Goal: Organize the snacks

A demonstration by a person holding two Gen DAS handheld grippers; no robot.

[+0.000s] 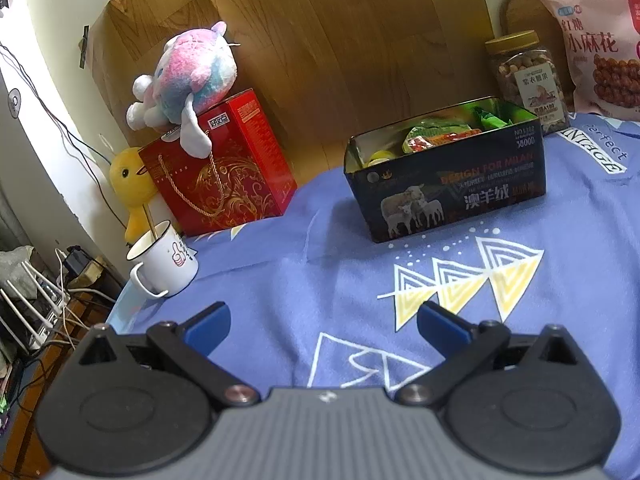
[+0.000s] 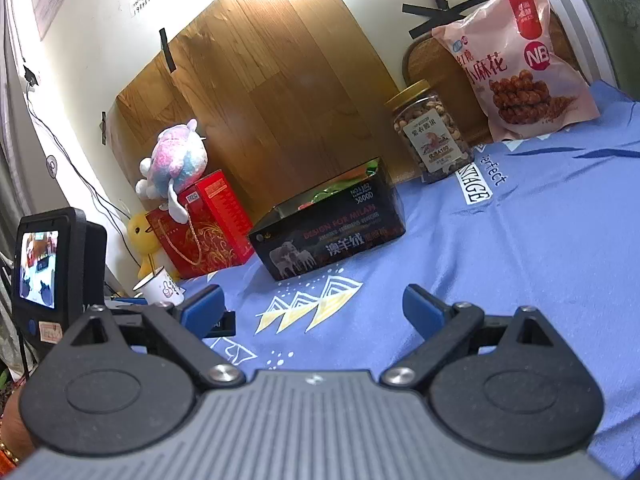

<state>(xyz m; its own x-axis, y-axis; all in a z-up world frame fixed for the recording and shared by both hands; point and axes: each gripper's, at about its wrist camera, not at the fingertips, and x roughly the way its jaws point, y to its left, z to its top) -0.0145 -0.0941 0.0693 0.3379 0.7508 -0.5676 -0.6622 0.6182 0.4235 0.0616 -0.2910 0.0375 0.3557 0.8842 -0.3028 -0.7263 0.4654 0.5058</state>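
A black open tin box (image 1: pixel 452 184) with sheep on its side stands on the blue cloth and holds several green and orange snack packets (image 1: pixel 436 132); it also shows in the right wrist view (image 2: pixel 332 236). A clear jar of nuts (image 1: pixel 528 84) (image 2: pixel 434 136) and a pink snack bag (image 1: pixel 596 44) (image 2: pixel 516 64) stand behind it to the right. My left gripper (image 1: pixel 324 324) is open and empty, low over the cloth in front of the box. My right gripper (image 2: pixel 314 308) is open and empty, also short of the box.
A red gift box (image 1: pixel 224 172) with a plush toy (image 1: pixel 188 76) on top, a yellow duck toy (image 1: pixel 132 188) and a white mug (image 1: pixel 164 260) stand at the left table edge. A wooden board (image 1: pixel 320 40) leans on the wall behind. The left gripper's body with a screen (image 2: pixel 48 272) sits at the left.
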